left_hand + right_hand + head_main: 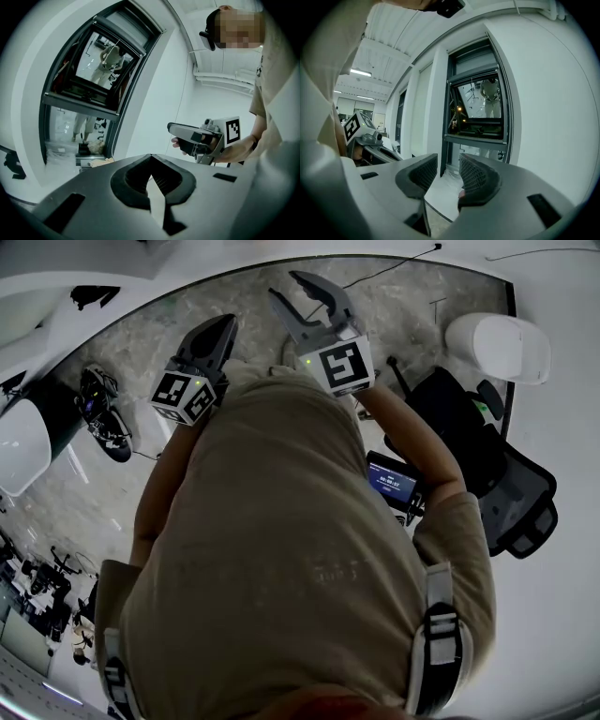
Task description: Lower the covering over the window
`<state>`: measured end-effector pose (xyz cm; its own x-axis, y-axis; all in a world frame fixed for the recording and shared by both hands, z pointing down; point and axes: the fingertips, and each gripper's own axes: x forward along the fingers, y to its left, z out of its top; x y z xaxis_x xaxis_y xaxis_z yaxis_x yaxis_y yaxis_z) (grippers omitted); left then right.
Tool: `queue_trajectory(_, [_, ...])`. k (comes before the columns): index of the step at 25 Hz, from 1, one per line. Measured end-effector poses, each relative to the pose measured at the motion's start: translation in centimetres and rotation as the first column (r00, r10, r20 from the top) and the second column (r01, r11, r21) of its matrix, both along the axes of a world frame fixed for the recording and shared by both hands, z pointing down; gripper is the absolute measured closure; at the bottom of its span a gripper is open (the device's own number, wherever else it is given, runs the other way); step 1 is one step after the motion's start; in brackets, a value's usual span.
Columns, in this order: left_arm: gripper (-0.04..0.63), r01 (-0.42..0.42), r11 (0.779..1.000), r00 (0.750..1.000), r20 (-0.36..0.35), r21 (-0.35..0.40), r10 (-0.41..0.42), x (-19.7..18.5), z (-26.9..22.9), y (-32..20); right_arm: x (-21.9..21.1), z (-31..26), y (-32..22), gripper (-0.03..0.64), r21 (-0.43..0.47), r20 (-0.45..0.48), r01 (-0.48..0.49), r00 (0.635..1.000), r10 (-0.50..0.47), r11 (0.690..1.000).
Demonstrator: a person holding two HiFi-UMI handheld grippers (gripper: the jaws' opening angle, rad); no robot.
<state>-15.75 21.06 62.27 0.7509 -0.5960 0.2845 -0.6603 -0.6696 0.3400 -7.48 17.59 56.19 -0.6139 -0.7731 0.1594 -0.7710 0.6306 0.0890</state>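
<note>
- Head view: two grippers are counted. The left gripper (228, 322) is seen at 11 o'clock with its jaws closed together and nothing held. The right gripper (283, 284) is seen at 12 o'clock with its jaws spread and empty.
- Two marker cubes are counted, one per gripper: the left cube (185, 395) and the right cube (339, 365). Only black-and-white square patterns are printed on them, no letters.
- One small screen (392, 482) is seen at 3 o'clock. It is lit blue, and its print is too small to be read. One black chair (511, 493) is seen beyond it, also at 3 o'clock.
- Left gripper view: the pads are seen meeting at the tips, with nothing between them. One window (91, 75) is placed at 10 o'clock, dark-framed with its upper sash tilted, and a person is reflected in the glass. The right gripper is seen at 3 o'clock, held in a hand (180, 144).
- Right gripper view: the pads are seen apart, with only floor in the gap. The window is placed at 1 o'clock. A grey band (474, 58) runs across the frame's top, and whether it is the covering cannot be told. The left gripper is seen at 9 o'clock.
</note>
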Motion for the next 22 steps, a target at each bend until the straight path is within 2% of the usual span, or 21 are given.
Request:
queue_trajectory(5, [0.580,-0.034,0.999,0.999,-0.025,0.025,0.035,-0.3,-1.1,1.7,-0.6,-0.5,2.4,0.464,-0.001,0.014,-0.016,1.000,0.016,1.000])
queue_trajectory(13, [0.580,0.002,1.000,1.000,-0.026,0.014,-0.002,-5.5,-1.0,5.8,-3.9,0.0,7.1,0.466,-0.003,-0.040,-0.027,0.999,0.026,1.000])
queue_trajectory(16, [0.580,0.022,1.000,0.999,-0.039,0.013,-0.022,-8.5,-1.4,7.7,-6.4,-0.5,9.5,0.466,0.011,-0.052,-0.021,0.998,0.022,1.000])
queue_trajectory(22, [0.580,0.016,1.000,0.998,-0.060,0.015,-0.015,-15.8,-0.8,8.6,-14.4,-0.2,10.8,0.466,0.026,-0.068,-0.017,0.998,0.019,1.000])
